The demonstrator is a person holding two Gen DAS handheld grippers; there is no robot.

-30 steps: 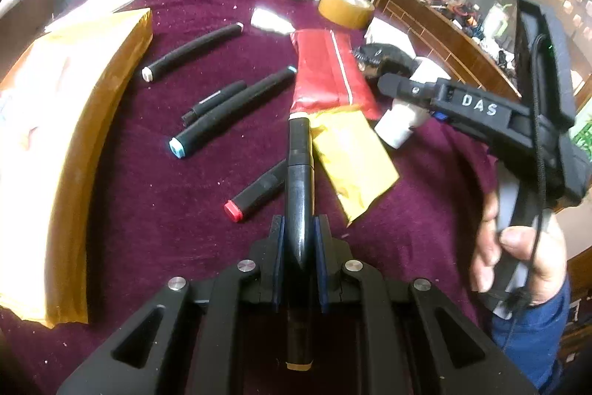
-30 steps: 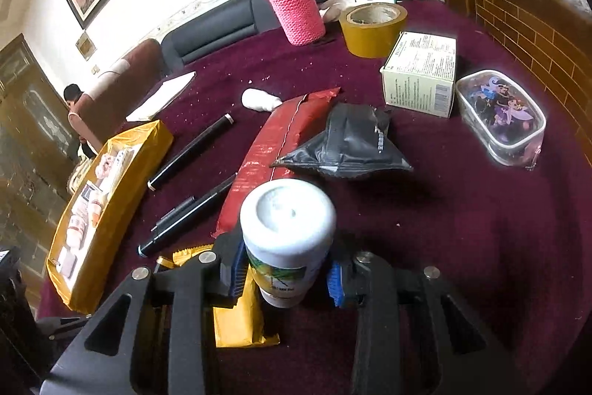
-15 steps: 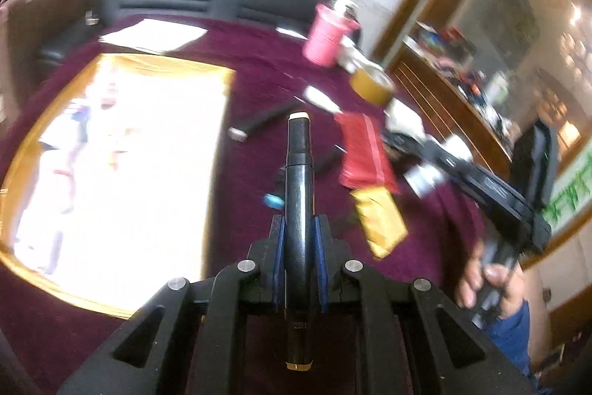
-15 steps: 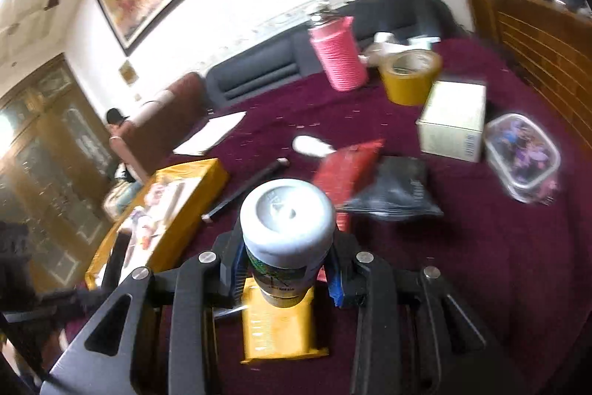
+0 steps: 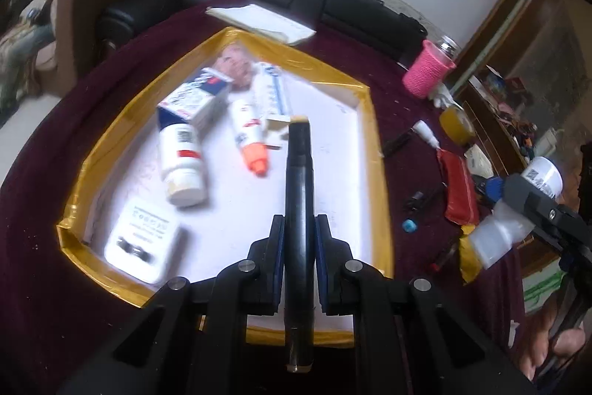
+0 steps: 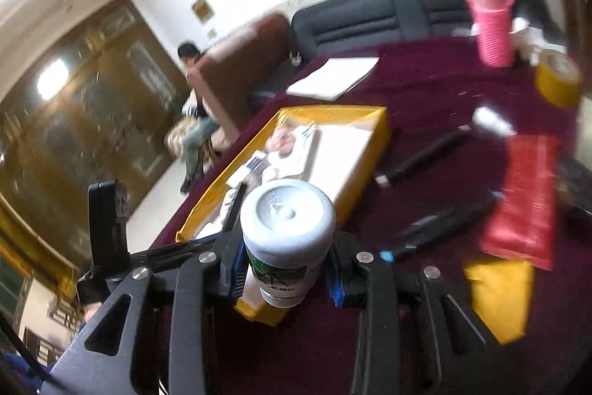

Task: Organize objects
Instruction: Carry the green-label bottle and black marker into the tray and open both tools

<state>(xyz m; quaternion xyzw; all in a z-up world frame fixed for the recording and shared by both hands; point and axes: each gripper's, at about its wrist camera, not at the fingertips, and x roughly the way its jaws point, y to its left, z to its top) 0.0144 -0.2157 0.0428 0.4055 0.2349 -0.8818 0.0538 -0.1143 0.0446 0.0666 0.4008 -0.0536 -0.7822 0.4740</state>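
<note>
The left gripper [image 5: 299,247], clamped on a black marker [image 5: 299,195], hangs above the yellow tray [image 5: 377,150]; lower it flat before releasing. The right gripper [image 6: 286,269] grips a white bottle [image 6: 286,239] (wait for room).

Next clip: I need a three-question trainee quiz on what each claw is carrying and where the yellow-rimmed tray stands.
1. True or false: the left claw holds a black marker above the yellow-rimmed tray.
2. The right claw is shut on: A) tape roll B) white-capped bottle C) red pouch.
3. Fill in: the tube in the tray has an ____ cap.

Key: 1 true; 2 B; 3 orange.
</note>
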